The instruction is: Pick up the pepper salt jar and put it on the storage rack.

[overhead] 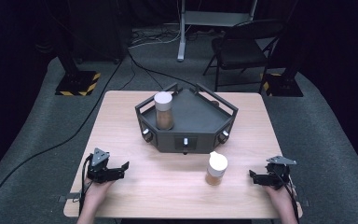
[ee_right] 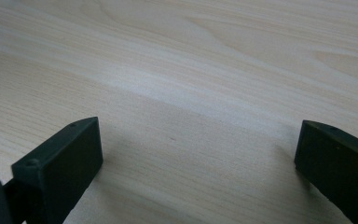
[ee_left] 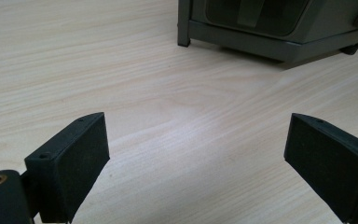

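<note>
Near the table's [overhead: 121, 196] front edge, both grippers are resting with jaws spread, holding nothing. Standing upright, a jar [overhead: 216, 168] is sitting just left of the right gripper [overhead: 259, 178], probably its target; the left gripper [overhead: 120, 169] is lying well apart.

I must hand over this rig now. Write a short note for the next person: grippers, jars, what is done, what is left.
Left gripper: open, holding nothing, low over the table near its front left.
Right gripper: open, holding nothing, front right.
One white-capped jar stands upright on the dark tray, at its left side.
The second jar stands upright on the table in front of the tray, nearer the right gripper.
Likely left: grasp the second jar and put it on the tray.
</note>
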The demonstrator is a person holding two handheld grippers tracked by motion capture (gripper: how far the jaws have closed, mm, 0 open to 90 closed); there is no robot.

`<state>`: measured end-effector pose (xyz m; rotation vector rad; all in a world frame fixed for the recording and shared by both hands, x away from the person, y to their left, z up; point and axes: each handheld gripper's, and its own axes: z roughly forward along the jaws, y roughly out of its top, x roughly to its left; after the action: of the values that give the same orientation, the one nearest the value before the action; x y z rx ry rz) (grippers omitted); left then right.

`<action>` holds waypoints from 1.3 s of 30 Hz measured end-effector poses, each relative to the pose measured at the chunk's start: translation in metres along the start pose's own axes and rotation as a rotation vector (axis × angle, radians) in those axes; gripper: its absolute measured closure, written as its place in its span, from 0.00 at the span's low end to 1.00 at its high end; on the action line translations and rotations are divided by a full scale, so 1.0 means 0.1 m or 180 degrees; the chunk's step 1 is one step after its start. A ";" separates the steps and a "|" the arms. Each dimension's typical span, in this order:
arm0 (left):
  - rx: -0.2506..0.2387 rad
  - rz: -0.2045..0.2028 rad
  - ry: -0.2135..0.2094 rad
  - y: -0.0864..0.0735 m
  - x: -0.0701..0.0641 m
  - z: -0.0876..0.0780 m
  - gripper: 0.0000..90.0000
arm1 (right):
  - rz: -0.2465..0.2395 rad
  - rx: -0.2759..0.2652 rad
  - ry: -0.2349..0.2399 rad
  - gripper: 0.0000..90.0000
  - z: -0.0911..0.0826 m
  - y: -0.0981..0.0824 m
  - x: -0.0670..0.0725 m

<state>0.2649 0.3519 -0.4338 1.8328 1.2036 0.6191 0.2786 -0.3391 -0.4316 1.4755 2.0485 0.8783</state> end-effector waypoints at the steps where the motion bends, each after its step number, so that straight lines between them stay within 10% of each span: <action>1: 0.0040 0.0010 0.0006 0.00 0.00 0.02 0.07 | 0.0001 0.0000 0.0000 0.00 0.00 0.00 0.00; 16: 0.0477 0.0131 0.0086 0.05 -0.02 0.22 0.07 | -0.0001 0.0000 0.0000 0.00 0.00 0.00 0.00; 39: 0.0624 0.0075 0.0056 0.12 0.02 0.26 0.05 | -0.0001 0.0000 -0.0001 0.00 0.00 0.00 0.00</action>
<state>0.2917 0.3418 -0.4379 2.0102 1.2945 0.5473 0.2784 -0.3390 -0.4316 1.4752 2.0483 0.8781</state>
